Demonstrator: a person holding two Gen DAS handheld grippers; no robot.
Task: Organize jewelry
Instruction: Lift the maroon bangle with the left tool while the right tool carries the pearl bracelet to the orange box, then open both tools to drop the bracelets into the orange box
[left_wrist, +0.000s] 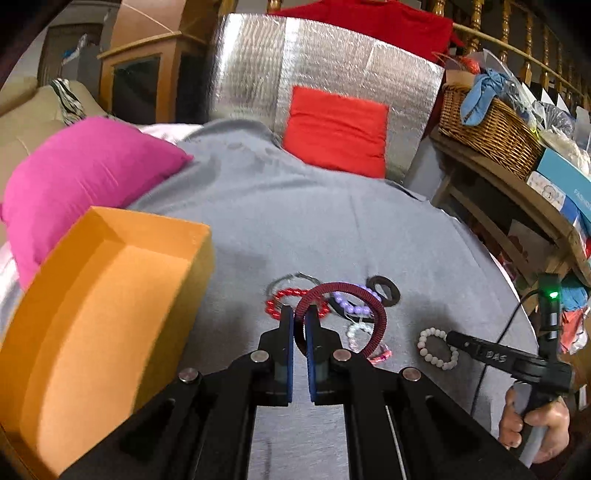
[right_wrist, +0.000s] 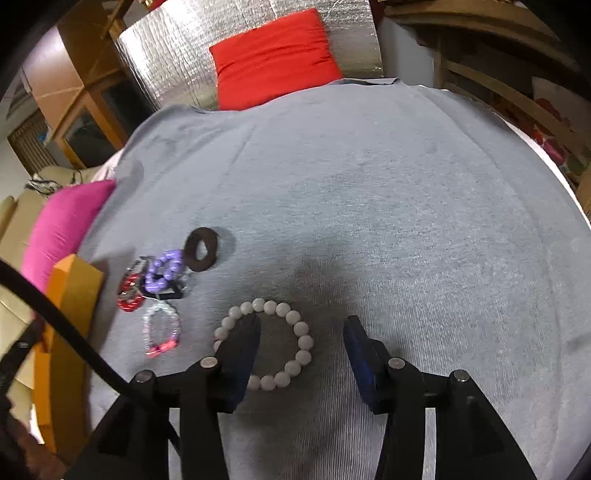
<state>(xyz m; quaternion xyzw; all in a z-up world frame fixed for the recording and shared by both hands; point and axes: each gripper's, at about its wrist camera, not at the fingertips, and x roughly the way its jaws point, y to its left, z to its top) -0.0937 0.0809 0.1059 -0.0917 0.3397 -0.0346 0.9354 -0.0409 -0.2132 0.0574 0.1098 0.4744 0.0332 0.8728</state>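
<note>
Grey cloth (right_wrist: 369, 184) bears bracelets (right_wrist: 264, 343), orange box (left_wrist: 103, 314).

The orange box (left_wrist: 99, 314) is blurring in the left wrist view, and its near end is running out of the picture's lower left edge. In the right wrist view, only a corner of it (right_wrist: 74, 273) is showing at the left edge of the grey cloth (right_wrist: 369, 203). The left gripper's fingers (left_wrist: 286, 332) are covering part of the dark red bangle (left_wrist: 369, 295). The right gripper's left finger (right_wrist: 240, 343) is hiding part of the white bead bracelet (right_wrist: 295, 321).
</note>
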